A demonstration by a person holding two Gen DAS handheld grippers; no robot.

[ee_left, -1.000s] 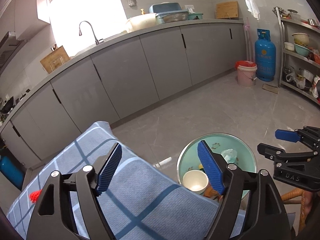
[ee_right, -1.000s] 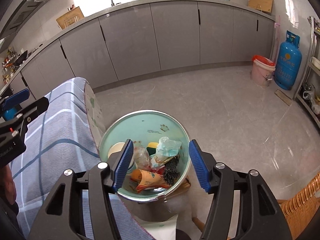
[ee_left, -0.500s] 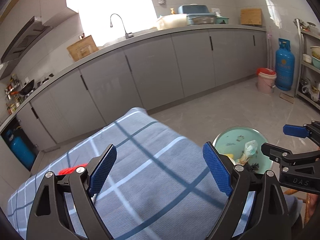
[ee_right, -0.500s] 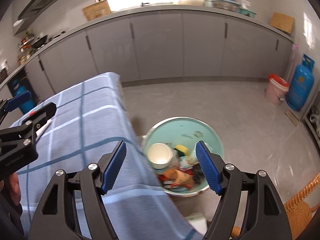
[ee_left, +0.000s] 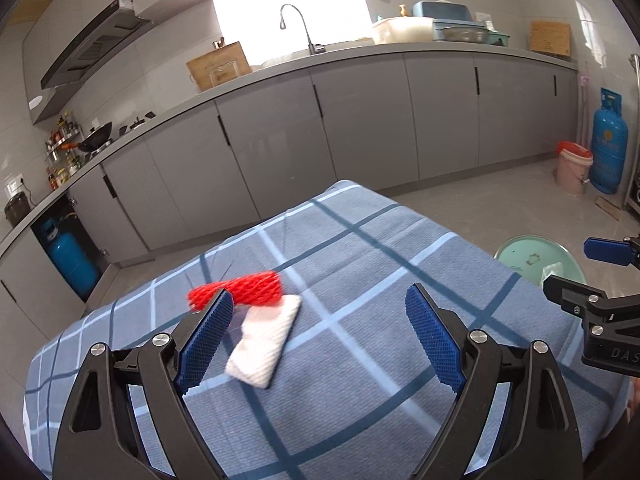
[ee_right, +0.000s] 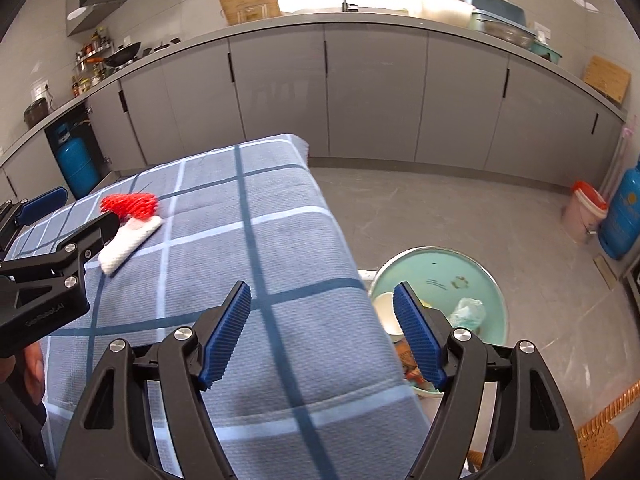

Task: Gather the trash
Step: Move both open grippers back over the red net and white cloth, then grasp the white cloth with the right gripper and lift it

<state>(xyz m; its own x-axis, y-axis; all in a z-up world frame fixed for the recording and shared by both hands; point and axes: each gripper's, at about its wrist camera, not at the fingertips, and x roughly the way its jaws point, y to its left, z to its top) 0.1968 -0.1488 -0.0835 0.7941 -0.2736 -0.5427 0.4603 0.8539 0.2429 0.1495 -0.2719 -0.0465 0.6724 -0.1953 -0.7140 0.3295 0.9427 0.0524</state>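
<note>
A long grey kitchen counter [ee_left: 360, 56] with cabinet fronts curves along the far wall, a tap [ee_left: 298, 26] under the bright window, and a wide stretch of bare grey floor [ee_right: 460, 208] lies open between it and the table. The table's blue checked cloth [ee_left: 380, 264] fills the foreground; its right edge drops off just beside the mint-green trash bin [ee_right: 460, 264], which stands on the floor with a paper cup [ee_right: 386, 312] and wrappers inside. A pink bucket [ee_left: 573, 166] and a blue gas cylinder [ee_left: 609, 146] stand well apart by the far right wall. The left gripper [ee_left: 316, 336] hovers over the cloth, jaws released wide and empty. The right gripper [ee_right: 322, 332] hangs over the table's right edge, jaws spread with nothing between them. On the cloth lie two pieces of trash, touching: a white foam net [ee_left: 266, 342] and, behind it, a red foam net [ee_left: 240, 288], both near the left gripper's left pad; the cloth around them is open.
</note>
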